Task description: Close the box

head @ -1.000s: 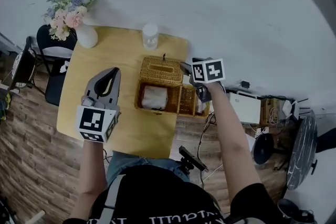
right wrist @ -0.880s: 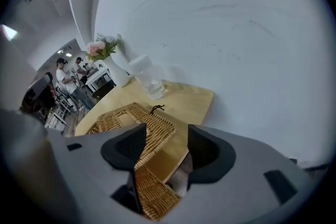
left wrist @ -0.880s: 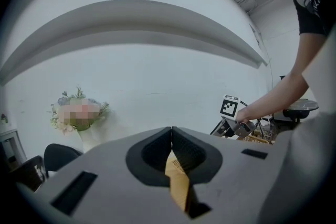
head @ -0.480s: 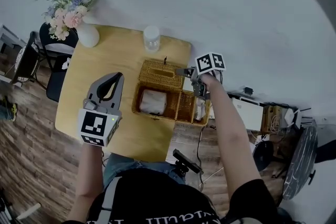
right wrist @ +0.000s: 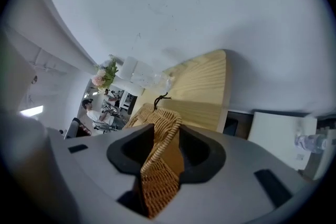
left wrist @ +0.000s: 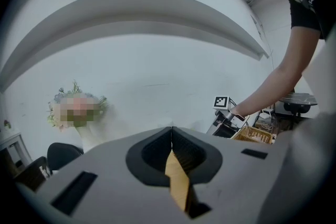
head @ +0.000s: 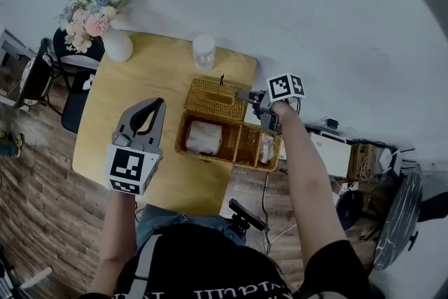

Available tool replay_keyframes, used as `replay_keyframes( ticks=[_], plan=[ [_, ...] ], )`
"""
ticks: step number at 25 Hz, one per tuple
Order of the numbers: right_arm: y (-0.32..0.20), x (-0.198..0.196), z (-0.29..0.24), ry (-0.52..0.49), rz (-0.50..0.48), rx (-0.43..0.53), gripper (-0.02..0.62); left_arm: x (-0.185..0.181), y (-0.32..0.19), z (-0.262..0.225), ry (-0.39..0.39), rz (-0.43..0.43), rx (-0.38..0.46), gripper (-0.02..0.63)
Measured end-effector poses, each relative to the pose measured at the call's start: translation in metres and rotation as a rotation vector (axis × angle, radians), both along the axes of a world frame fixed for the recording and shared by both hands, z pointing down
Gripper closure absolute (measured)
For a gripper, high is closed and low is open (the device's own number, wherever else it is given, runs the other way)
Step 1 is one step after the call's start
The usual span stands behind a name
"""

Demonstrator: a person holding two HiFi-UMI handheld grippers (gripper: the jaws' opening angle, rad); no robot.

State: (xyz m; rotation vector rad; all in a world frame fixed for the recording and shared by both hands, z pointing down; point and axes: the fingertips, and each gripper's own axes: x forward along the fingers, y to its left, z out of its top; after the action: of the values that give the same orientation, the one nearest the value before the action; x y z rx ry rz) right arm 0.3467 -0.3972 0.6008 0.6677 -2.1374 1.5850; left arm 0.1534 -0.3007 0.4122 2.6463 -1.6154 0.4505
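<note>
An open wicker box point(head: 210, 156) sits on the wooden table point(head: 140, 73), with a white roll point(head: 204, 137) in its left compartment. Its wicker lid point(head: 215, 98) stands raised at the far side. My right gripper point(head: 246, 97) is at the lid's right end. In the right gripper view its jaws have just been closing, and the lid's woven edge point(right wrist: 157, 165) is now pinched between the pads of the right gripper point(right wrist: 165, 136). My left gripper point(head: 154, 103) hovers over the table left of the box. Its jaws meet, with nothing between them, in the left gripper view point(left wrist: 171, 131).
A white vase of flowers point(head: 98, 17) stands at the table's far left corner and a clear jar point(head: 204, 51) behind the box. A dark chair point(head: 66, 73) is left of the table. White equipment and cables point(head: 329, 143) lie on the floor to the right.
My right gripper has rolled, dropped a little toward the lid's right end, and its jaws have narrowed onto the wicker edge. The left gripper has hardly moved.
</note>
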Motion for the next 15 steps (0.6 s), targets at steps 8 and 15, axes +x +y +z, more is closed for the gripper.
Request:
replay_keyframes(
  ticks=[8,15],
  plan=[
    [-0.005,0.002,-0.024,0.054,-0.026,0.171,0.445,0.007,-0.001,-0.006,-0.001,0.039,0.013,0.594],
    [-0.004,0.008,-0.052,0.127,-0.002,0.311,0.460,0.002,0.002,-0.021,0.013,0.048,0.046,0.594]
  ],
)
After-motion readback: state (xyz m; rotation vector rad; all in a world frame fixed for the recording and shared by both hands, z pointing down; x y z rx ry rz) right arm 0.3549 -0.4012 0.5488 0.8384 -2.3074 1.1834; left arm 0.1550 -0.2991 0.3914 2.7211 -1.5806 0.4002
